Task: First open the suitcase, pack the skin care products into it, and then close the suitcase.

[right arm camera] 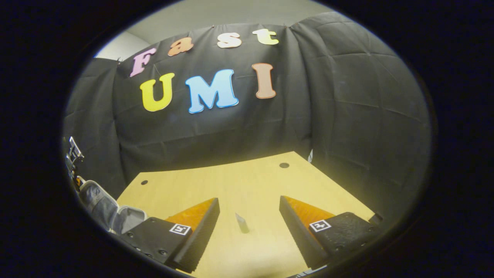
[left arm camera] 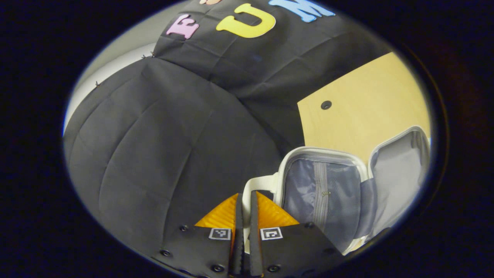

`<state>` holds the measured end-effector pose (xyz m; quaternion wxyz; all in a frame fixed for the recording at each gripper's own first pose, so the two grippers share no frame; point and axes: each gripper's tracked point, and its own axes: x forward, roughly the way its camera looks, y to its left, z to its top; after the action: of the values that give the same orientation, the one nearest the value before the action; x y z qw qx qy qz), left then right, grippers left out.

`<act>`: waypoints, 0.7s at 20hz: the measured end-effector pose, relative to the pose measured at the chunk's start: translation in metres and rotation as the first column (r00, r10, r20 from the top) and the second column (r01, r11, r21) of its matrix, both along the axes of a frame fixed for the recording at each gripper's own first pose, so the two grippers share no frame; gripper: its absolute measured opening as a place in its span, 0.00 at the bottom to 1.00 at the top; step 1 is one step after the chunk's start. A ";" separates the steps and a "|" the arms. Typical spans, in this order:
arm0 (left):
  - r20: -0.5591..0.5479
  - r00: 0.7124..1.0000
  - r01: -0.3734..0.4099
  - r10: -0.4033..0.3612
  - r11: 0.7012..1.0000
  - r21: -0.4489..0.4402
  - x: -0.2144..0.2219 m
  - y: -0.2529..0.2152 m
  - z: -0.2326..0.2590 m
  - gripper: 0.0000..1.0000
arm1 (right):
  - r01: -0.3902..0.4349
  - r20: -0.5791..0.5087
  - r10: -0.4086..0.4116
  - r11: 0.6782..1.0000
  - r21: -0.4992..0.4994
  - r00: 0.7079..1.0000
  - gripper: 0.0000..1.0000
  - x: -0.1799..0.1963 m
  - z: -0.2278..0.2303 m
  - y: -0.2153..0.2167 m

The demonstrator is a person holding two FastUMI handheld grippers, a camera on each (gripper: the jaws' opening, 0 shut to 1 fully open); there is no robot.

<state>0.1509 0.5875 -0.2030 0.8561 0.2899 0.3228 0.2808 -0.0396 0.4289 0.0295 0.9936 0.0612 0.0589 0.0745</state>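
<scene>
Suitcase (left arm camera: 347, 185) lies open on the wooden table (left arm camera: 370, 100), both fabric-lined halves up, zip divider on the nearer half; it sits at the table's left end next to the booth cloth.

Left gripper (left arm camera: 247, 200): fingers pressed together, or nearly so, tips at the white rim by the handle. Can't tell whether they pinch the rim or just sit in front of it.

Right gripper (right arm camera: 249, 210): fingers spread wide, nothing between them, hovering over bare table.

Risks, my read:
- shell looks light. If the left lets go or pulls, a half could swing or the case could slide.
- small dark upright item (right arm camera: 242, 223) ahead of the right fingers, possibly a skin care product, looks narrow. An off-centre close could tip it.

View differences: left gripper view gives the full suitcase interior. Right gripper view gives the small item, with just the lining at its left edge.
</scene>
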 end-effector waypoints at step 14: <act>0.115 0.992 0.072 -0.050 0.977 -0.198 0.022 -0.043 -0.027 0.98 | -0.006 -0.018 0.006 1.000 -0.004 1.000 0.95 0.012 0.002 0.005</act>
<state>0.1725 0.5442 -0.2305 0.9057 0.1954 0.2933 0.2357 -0.0277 0.4342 0.0311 0.9929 0.0595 0.0684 0.0770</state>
